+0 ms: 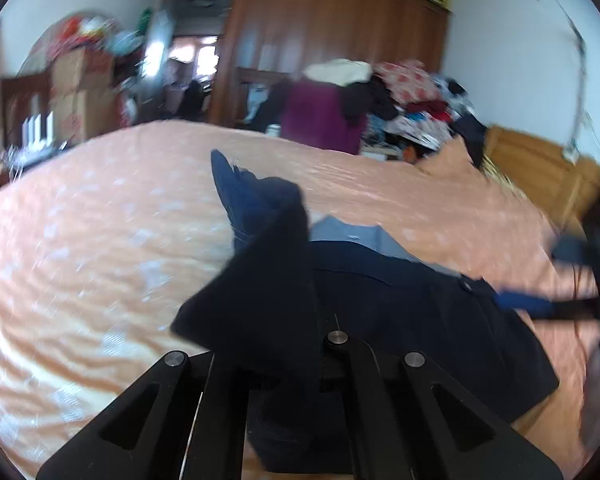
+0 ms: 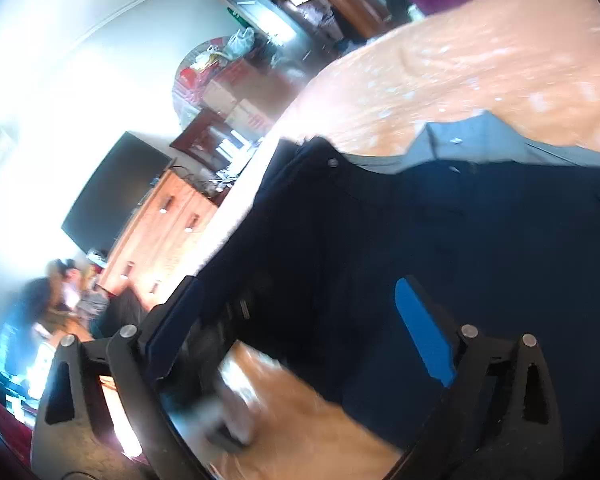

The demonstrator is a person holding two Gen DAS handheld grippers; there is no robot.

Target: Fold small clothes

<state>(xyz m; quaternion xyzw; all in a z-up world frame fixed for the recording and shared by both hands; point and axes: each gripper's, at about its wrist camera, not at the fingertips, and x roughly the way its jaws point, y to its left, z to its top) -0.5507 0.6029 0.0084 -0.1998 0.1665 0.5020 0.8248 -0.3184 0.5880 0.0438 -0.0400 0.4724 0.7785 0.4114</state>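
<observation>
Nowhere legible writing (blur); left gripper (image 1: 278,354) pinching navy garment (image 1: 412,312).

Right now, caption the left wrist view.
Left hand-held gripper lifts a dark navy garment off the peach bedspread.

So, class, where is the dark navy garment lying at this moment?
In the left wrist view, the navy garment lies on the peach bedspread, centre to lower right, with one part pinched up in the left gripper.
</observation>
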